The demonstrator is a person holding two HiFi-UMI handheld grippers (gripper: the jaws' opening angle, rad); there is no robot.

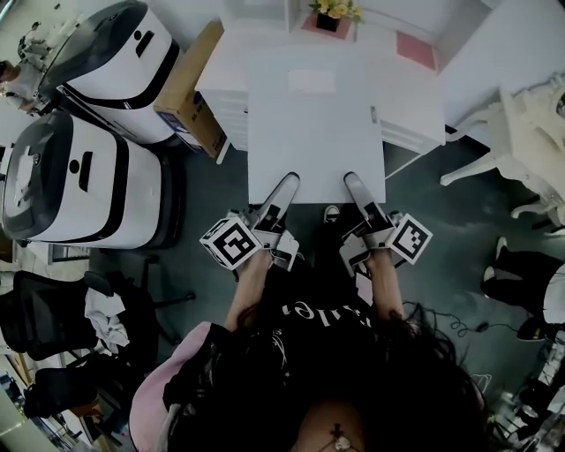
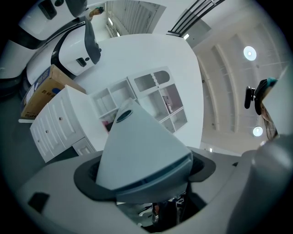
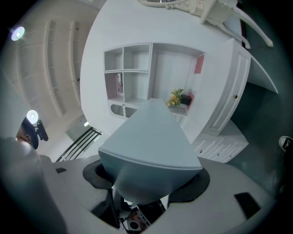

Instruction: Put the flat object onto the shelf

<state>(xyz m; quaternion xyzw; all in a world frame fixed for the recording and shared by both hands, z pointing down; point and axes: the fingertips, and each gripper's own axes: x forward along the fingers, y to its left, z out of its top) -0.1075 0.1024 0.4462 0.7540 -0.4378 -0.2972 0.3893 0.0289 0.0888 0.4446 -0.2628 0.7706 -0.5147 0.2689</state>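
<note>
We grip the white flat board (image 1: 315, 124) by its near edge, left gripper (image 1: 288, 184) at 7 o'clock and right gripper (image 1: 352, 183) at 5, fingers of both pinched on it. The shelf (image 3: 150, 73) is at 12 o'clock. We'd keep the board level, advance both sides evenly and steer clear of the flower pot (image 1: 329, 12).

Head view steeply down from overhead; both gripper views forward toward the shared shelf unit (image 3: 151, 77).

The place looks like a robotics lab staged as a home; a white cubby shelf (image 3: 137, 77) and potted yellow flowers (image 1: 331, 13) stand near bulky white machines (image 1: 84, 181), a cardboard box (image 1: 190, 88), an office chair (image 1: 44, 322) and loose floor cables (image 1: 450, 322).
</note>
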